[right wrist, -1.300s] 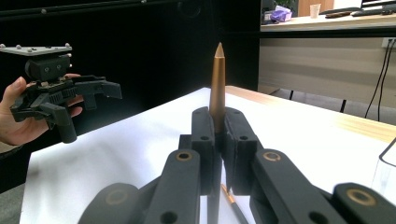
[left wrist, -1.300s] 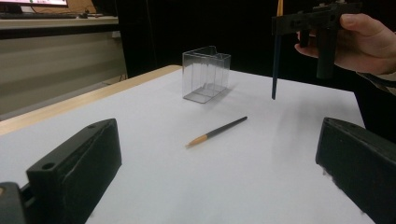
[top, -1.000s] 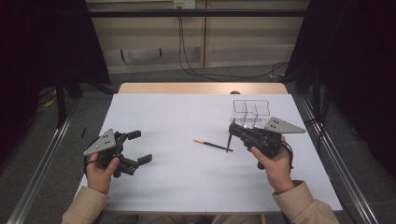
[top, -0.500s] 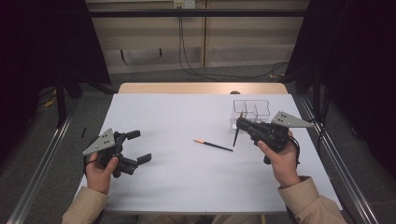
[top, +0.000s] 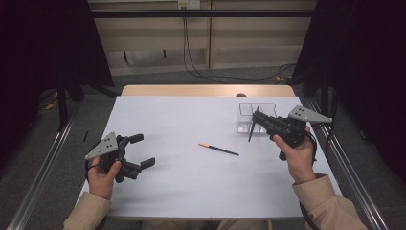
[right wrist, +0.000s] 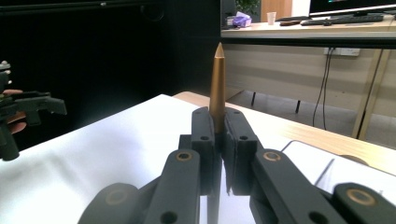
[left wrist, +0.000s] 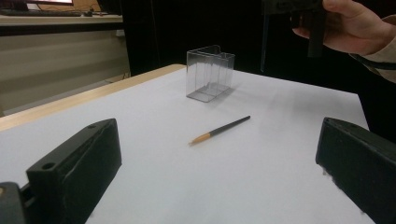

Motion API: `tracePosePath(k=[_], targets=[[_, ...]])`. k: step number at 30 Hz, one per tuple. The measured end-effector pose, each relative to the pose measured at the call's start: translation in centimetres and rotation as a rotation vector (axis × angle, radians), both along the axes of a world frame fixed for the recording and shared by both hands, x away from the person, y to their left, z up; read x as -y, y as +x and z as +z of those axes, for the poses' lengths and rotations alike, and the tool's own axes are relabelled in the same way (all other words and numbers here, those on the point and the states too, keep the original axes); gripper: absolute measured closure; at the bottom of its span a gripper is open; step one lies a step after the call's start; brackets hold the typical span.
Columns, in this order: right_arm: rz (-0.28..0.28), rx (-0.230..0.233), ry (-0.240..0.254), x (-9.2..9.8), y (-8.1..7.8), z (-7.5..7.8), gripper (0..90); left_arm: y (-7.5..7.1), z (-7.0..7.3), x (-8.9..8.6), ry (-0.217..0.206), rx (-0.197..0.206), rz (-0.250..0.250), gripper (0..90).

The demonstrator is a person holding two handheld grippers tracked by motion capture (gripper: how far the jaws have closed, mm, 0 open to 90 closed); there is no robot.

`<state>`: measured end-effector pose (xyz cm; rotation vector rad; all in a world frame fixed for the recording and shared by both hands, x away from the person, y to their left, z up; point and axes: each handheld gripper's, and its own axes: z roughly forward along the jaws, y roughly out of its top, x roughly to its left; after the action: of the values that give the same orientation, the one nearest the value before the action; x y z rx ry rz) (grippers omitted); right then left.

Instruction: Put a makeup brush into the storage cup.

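**Pencil lifted toward the clear box**

White tabletop [top: 191,182], dark room around it, cables along the far wall. Near the far right corner of the tabletop stands a clear box [top: 256,116] with several compartments. The right tongs [top: 256,116] are clamped tight on a pencil [top: 252,128], which hangs nearly upright with its dark end pointing down at the box's near edge; in the right gripper view the golden tip [right wrist: 217,79] rises between the closed jaws. A second pencil [top: 219,149] lies flat near the middle of the tabletop, orange tip toward the left, well apart from the box.

Compared with a second ago, the right hand [top: 297,153] has carried its pencil away from the spot beside the lying pencil, toward the far right corner and slightly up, so that the pencil now hangs at the box instead of over the open surface. That suggests the drop into a compartment is the step coming next; which compartment it hangs over I cannot tell.

The left tongs [top: 141,151] rest near the near left corner, jaws wide apart and holding nothing, in the same place as before. The lying pencil has not shifted either.
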<state>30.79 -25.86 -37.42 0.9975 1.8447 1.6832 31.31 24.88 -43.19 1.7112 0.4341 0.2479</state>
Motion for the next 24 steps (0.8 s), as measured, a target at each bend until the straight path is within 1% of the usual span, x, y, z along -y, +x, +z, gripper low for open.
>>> tracePosePath(k=[5, 14, 20, 24], targets=[[-0.027, 0.004, -0.019, 0.8, 0.5, 0.4, 84.8, 0.0, 0.0, 0.1, 0.002, 0.0, -0.002, 0.0], [-0.06, 0.012, -0.029, 2.0, 1.3, 1.4, 84.8, 0.1, -0.1, 0.1, 0.005, 0.001, -0.007, 0.0], [-0.078, 0.019, -0.015, 2.6, 1.7, 2.0, 84.8, 0.0, -0.1, 0.2, 0.004, -0.001, -0.011, 0.0], [-0.097, 0.02, -0.032, 3.0, 2.2, 2.2, 84.8, 0.1, -0.1, 0.2, 0.004, 0.0, -0.01, 0.0]])
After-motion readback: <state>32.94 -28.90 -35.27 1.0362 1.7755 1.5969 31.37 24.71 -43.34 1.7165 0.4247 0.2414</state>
